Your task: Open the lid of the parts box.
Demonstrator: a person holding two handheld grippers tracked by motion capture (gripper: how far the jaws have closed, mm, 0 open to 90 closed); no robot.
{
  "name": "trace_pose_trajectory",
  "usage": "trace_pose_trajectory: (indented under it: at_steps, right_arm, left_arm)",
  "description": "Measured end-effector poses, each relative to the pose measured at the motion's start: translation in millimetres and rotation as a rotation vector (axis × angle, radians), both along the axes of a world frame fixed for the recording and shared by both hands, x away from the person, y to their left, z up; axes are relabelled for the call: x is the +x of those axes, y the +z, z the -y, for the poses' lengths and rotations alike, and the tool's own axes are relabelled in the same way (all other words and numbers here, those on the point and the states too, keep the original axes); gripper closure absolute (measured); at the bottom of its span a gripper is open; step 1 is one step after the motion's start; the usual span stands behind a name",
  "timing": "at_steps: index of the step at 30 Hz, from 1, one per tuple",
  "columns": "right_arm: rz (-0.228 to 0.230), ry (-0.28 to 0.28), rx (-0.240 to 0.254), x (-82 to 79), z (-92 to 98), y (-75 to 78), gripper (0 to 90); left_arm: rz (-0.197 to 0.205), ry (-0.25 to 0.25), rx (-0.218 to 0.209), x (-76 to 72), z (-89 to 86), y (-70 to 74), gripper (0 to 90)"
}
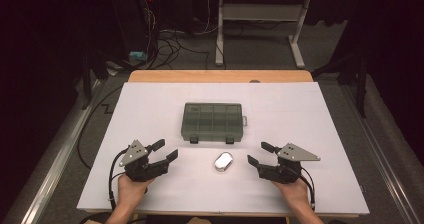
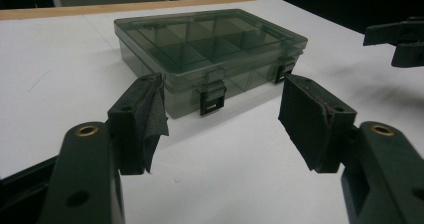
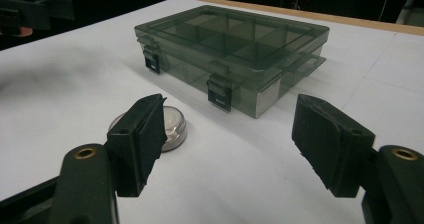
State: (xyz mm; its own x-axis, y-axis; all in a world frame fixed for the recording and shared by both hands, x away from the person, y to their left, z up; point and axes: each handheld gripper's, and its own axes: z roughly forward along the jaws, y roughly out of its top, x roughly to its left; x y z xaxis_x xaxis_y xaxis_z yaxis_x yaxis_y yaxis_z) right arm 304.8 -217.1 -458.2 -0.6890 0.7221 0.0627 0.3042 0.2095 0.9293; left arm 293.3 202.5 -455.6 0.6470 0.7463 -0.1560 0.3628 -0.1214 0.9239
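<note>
Both tongs, left (image 1: pixel 167 151) and right (image 1: pixel 257 153), stood spread and empty, approaching the tin (image 1: pixel 223 161); next, pinching it.

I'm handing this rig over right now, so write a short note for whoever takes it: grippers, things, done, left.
Left gripper: open, holding nothing, near the table's left front.
Right gripper: open, holding nothing, its jaws beside the small silver tin.
Compartment box: lid down, both front latches look fastened, behind the tin.
Done: nothing visible.
Left: probably grasp the tin; the box is unopened.
</note>
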Motion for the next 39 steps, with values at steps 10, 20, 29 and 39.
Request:
trace_pose_trajectory:
  at_steps: [10,20,29,39]
  right_arm:
    - [0.002,-0.036,0.024,14.1,-6.9,1.5,28.3]
    - [-0.006,-0.050,-0.005,29.7,-17.5,1.6,29.5]
    - [-0.073,-0.079,-0.001,46.9,-20.2,7.1,34.3]
    - [-0.132,-0.075,-0.067,64.0,-26.9,13.9,42.0]
  left_arm:
    - [-0.010,0.004,0.021,12.3,11.3,-0.2,35.4]
    - [-0.016,0.002,0.042,29.7,22.6,-0.8,36.7]
    - [-0.029,0.019,0.061,45.8,27.6,3.4,38.4]
    - [-0.134,0.018,0.097,64.4,29.2,10.1,43.6]
